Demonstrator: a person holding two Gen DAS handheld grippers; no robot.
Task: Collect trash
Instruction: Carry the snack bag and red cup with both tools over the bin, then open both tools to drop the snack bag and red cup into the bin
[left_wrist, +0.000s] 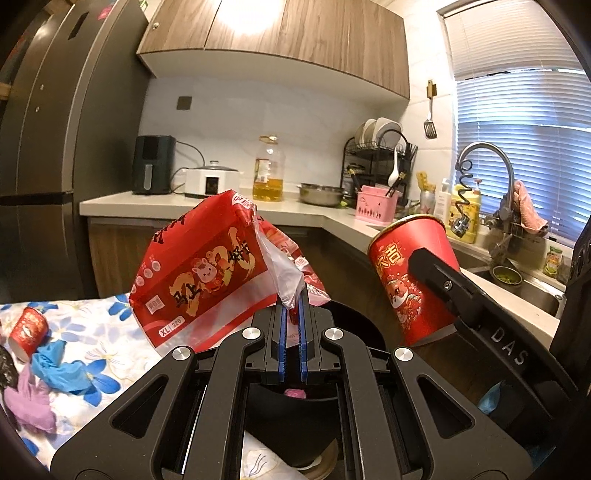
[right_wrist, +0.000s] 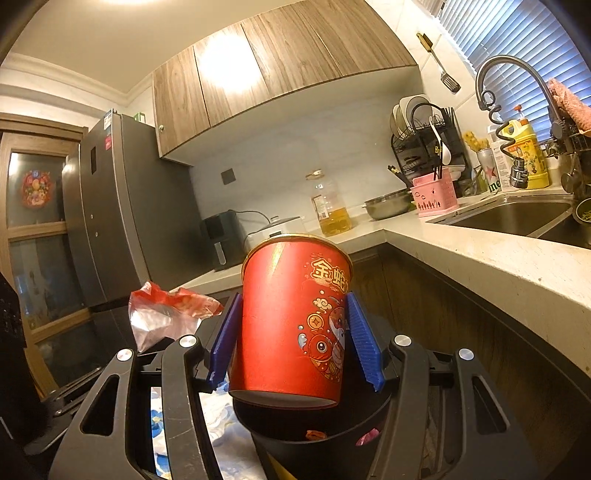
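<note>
My left gripper (left_wrist: 292, 314) is shut on a corner of a red and clear plastic wrapper (left_wrist: 207, 273), which hangs up and to the left over the black trash bin (left_wrist: 354, 325). The same wrapper (right_wrist: 166, 310) shows at the left of the right wrist view. My right gripper (right_wrist: 291, 339) is shut on an upright red paper cup (right_wrist: 291, 321), its blue pads pressing both sides, right above the bin (right_wrist: 314, 424). From the left wrist, that cup (left_wrist: 410, 280) and a black finger (left_wrist: 439, 280) on it appear at the right. Some scraps lie inside the bin.
A flowered cloth (left_wrist: 92, 347) at the left carries another red cup (left_wrist: 27, 330), a blue glove (left_wrist: 59, 369) and purple trash (left_wrist: 29, 406). The L-shaped counter (right_wrist: 480, 266) with sink (right_wrist: 517, 216), oil bottle (left_wrist: 269, 171) and dish rack stands behind; the fridge (left_wrist: 55, 147) is at the left.
</note>
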